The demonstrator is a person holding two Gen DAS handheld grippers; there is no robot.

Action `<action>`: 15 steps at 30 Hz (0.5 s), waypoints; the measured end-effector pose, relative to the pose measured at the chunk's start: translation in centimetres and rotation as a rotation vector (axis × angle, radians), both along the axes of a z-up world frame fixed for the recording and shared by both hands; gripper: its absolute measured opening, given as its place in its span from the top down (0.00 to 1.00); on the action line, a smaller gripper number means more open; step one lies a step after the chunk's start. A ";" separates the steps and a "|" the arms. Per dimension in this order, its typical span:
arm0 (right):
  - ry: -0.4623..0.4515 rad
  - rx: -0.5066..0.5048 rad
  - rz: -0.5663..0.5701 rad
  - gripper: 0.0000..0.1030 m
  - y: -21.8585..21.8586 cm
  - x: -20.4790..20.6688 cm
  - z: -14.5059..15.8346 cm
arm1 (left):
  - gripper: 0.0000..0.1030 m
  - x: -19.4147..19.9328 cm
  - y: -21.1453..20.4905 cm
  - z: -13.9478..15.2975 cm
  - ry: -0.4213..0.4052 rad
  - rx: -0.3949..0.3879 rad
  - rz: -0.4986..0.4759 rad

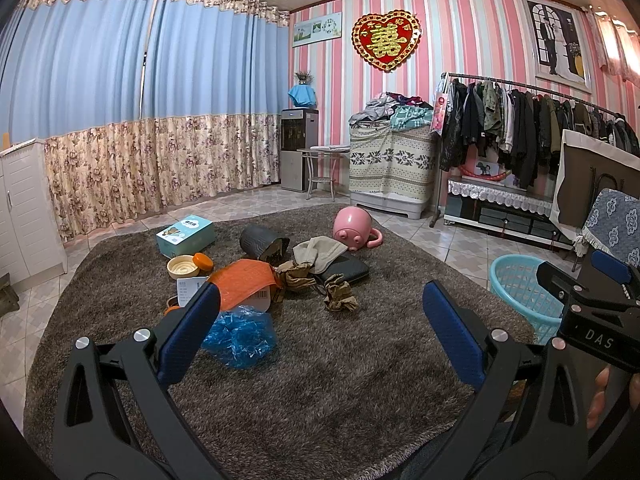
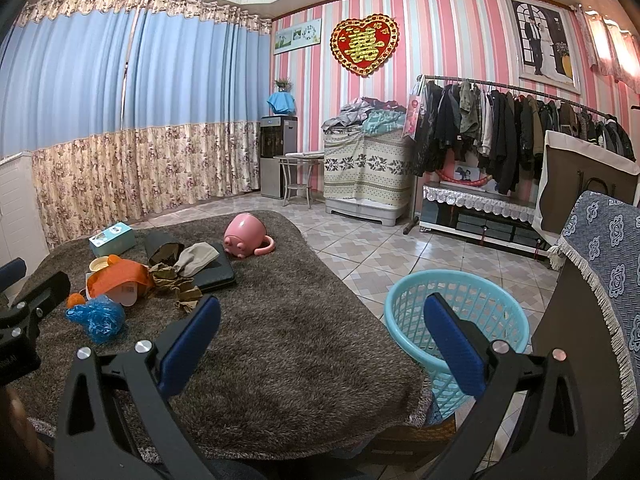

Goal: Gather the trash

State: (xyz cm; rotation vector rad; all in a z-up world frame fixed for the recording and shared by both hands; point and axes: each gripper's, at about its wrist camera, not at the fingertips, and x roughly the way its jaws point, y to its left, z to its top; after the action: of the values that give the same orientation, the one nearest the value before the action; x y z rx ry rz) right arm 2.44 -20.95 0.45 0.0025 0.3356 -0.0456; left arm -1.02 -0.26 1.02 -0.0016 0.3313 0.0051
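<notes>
With both the left hand-held gripper (image 1: pixel 320 320) and right hand-held gripper (image 2: pixel 322 334) hovering spread and empty, I'd judge pinching the crumpled blue plastic (image 1: pixel 240 334) on the rug (image 1: pixel 340 360) first, then carrying it to the blue basket (image 2: pixel 456 316) just beside the rug's edge.

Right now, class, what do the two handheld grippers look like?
Both the left gripper and the right gripper have black plastic arms with cut-out slots, silver rivets and ribbed blue pads. The right one's body shows white letters "DAS".
</notes>
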 end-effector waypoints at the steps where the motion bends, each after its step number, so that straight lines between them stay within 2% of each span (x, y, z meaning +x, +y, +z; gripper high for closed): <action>1: 0.001 0.000 0.000 0.04 0.0 0.0 0.0 | 0.05 0.0 0.0 0.0 0.000 -0.001 -0.001; 15: 0.001 0.000 -0.001 0.04 0.0 0.0 0.0 | 0.05 0.0 0.2 0.1 0.000 0.001 0.004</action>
State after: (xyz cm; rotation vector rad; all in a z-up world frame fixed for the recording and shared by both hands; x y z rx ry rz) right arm 2.48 -21.00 0.41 0.0027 0.3362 -0.0464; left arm -0.97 -0.06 1.12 -0.0015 0.3318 0.0090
